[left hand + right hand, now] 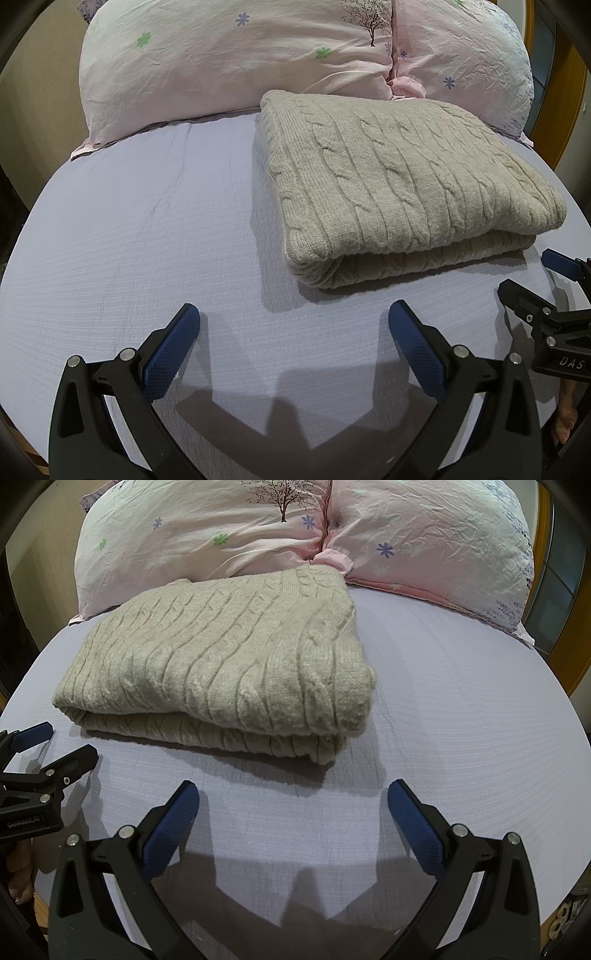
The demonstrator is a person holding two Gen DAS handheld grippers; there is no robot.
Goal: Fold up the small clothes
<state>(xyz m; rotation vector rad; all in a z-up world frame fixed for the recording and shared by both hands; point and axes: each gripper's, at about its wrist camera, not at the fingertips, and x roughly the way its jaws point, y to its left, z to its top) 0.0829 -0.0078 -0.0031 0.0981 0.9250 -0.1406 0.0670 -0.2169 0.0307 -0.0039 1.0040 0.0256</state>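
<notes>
A beige cable-knit sweater (399,177) lies folded into a thick rectangle on the lavender bed sheet (147,240). It also shows in the right wrist view (221,657). My left gripper (293,321) is open and empty, hovering over bare sheet in front of the sweater's near left corner. My right gripper (293,799) is open and empty, in front of the sweater's near right corner. The right gripper also shows at the right edge of the left wrist view (532,277), and the left gripper at the left edge of the right wrist view (62,746).
Two pink floral pillows (229,62) (436,542) lie against the head of the bed behind the sweater. A wooden frame (561,590) stands at the far right. The bed edge curves near the bottom of both views.
</notes>
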